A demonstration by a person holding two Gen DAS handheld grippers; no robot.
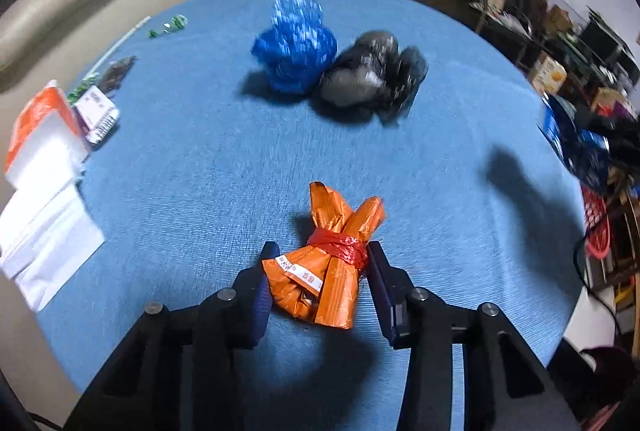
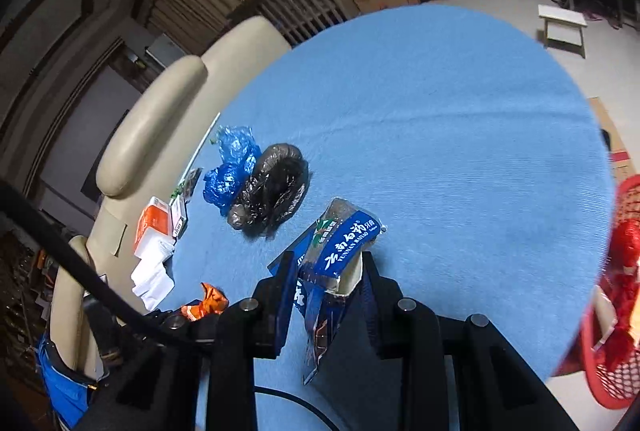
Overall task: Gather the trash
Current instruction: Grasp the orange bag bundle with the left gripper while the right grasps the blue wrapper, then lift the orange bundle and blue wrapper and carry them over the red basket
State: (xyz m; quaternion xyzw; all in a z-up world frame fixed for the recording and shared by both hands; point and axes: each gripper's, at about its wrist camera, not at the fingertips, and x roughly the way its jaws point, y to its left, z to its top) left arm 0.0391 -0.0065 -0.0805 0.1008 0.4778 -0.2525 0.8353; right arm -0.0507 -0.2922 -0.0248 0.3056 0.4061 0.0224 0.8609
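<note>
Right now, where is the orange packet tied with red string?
In the left wrist view, the orange packet lies on the blue tablecloth between the fingers of the left hand-held gripper, nearer the camera than the blue bag.

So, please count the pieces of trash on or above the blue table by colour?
Orange: 2, orange bundle, orange-white pack
Blue: 2, blue bag, blue toothpaste wrapper
Black: 1, black bag
White: 1, white paper
Total: 6
</note>
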